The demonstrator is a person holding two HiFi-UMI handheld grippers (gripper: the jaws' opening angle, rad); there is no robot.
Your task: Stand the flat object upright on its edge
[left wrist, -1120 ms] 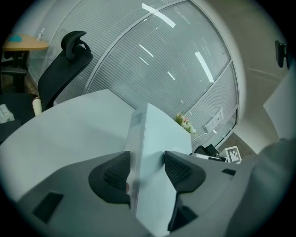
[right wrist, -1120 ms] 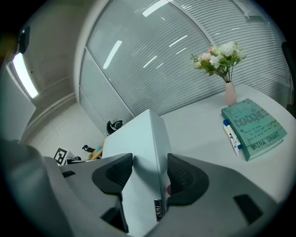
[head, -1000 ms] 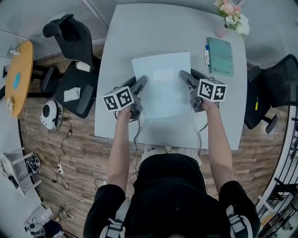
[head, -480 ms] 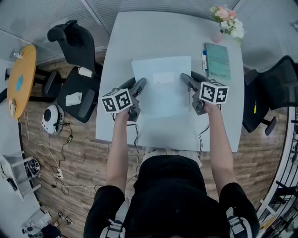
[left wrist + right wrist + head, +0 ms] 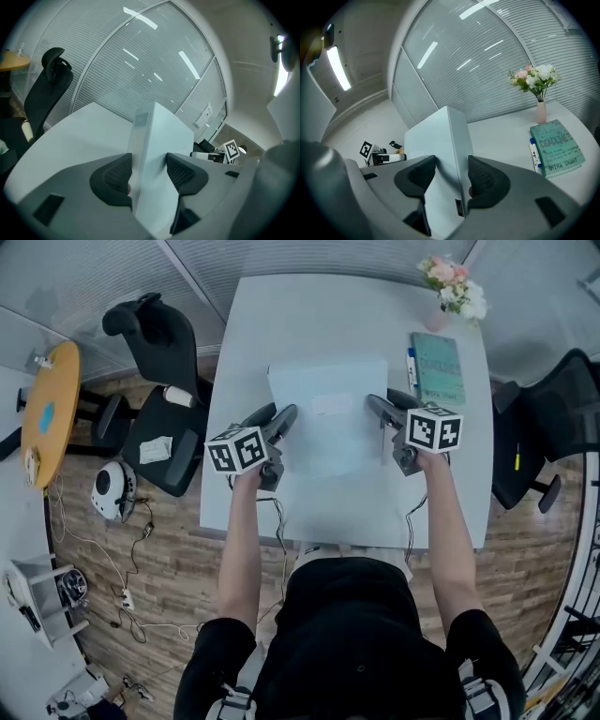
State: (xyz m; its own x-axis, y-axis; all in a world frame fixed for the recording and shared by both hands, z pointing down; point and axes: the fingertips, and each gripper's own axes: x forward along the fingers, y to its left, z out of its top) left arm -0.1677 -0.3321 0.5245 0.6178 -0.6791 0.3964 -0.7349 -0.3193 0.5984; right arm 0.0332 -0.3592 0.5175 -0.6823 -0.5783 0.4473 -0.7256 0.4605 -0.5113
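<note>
We clamp the white box (image 5: pixel 330 418) with left gripper (image 5: pixel 285 414) and right gripper (image 5: pixel 376 405). A green book (image 5: pixel 439 367) lies near.

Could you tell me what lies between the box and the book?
A pen beside the book; otherwise bare table up to the box, as the head view shows.

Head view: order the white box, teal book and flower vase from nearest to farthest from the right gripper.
1. white box, clamped in the right gripper, at table centre.
2. teal book, just beyond, on the table's right side.
3. flower vase, at the far right corner.
</note>
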